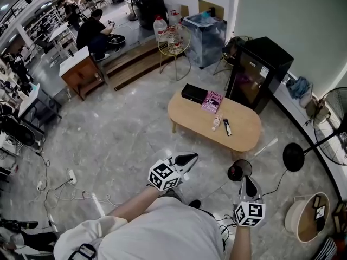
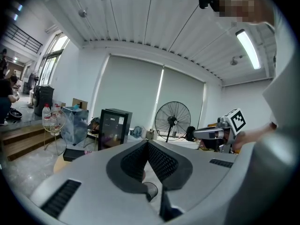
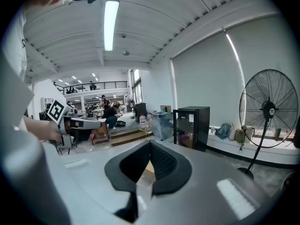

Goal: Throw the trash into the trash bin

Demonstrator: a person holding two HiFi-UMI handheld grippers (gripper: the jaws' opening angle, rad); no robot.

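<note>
A small white piece of trash (image 1: 216, 123) lies on the oval wooden table (image 1: 244, 137), next to a black stick-shaped item (image 1: 227, 127), a pink book (image 1: 212, 101) and a black box (image 1: 193, 92). A small round dark bin (image 1: 239, 170) stands on the floor at the table's near end. My left gripper (image 1: 187, 158) is in the air short of the table, shut with nothing in it; its pads (image 2: 159, 161) meet at the tip. My right gripper (image 1: 248, 180) hovers just on the near side of the bin, also shut and empty, pads (image 3: 161, 161) together.
A black cabinet (image 1: 259, 72) stands behind the table. A fan base (image 1: 293, 157) and a floor fan (image 1: 336, 126) are at the right, a round tub (image 1: 306, 218) lower right. A wire stool (image 1: 173, 42), a clear bin (image 1: 205, 34) and a seated person (image 1: 95, 31) are farther back. Cables (image 1: 70, 177) lie at left.
</note>
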